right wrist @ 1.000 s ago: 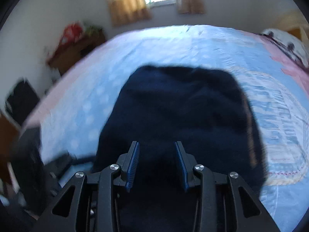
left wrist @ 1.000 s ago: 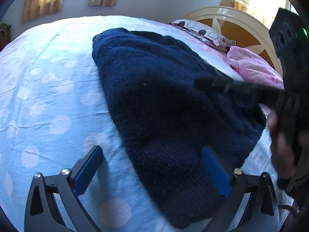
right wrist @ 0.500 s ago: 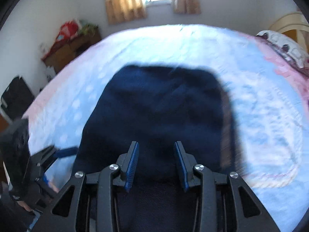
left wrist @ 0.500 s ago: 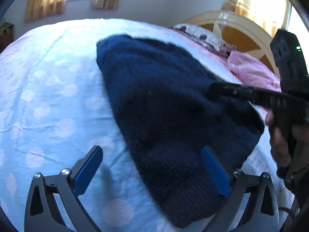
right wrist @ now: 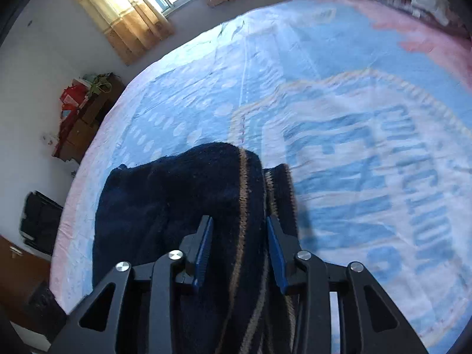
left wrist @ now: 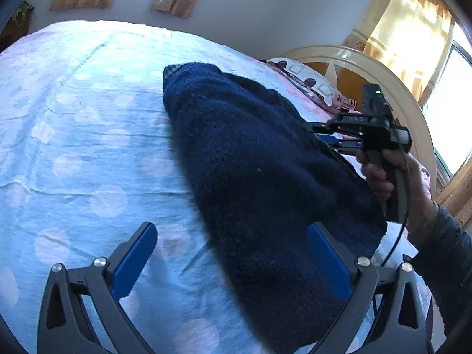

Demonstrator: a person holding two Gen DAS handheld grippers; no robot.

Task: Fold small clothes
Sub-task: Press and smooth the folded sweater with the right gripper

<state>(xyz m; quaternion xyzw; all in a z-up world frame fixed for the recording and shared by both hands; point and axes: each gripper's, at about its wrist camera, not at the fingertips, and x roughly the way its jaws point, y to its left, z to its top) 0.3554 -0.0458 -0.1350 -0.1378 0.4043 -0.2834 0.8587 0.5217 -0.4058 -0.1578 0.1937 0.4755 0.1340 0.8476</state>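
A navy knit sweater [left wrist: 250, 162] lies flat on the blue dotted bedspread [left wrist: 88, 132]. My left gripper [left wrist: 233, 244] hovers wide open over the sweater's near left edge, one pad over the sheet and one over the knit. A hand [left wrist: 380, 177] holds my right gripper [left wrist: 330, 135] at the sweater's far right side. In the right wrist view the sweater [right wrist: 177, 191] shows a tan-striped hem that runs between the jaws of my right gripper [right wrist: 240, 242]. These jaws are closing around the bunched hem, and the pads do not visibly squeeze it.
A cream headboard [left wrist: 383, 73] and a patterned pillow [left wrist: 309, 79] stand at the bed's far right. The bedspread [right wrist: 368, 124] spreads bare to the right of the sweater. A cluttered cabinet [right wrist: 79, 118] and a black bag [right wrist: 38, 221] stand beside the bed.
My right gripper slid from over the sweater's middle to its striped right edge, rolled, and its jaws narrowed. The left gripper shifted slightly and stayed open.
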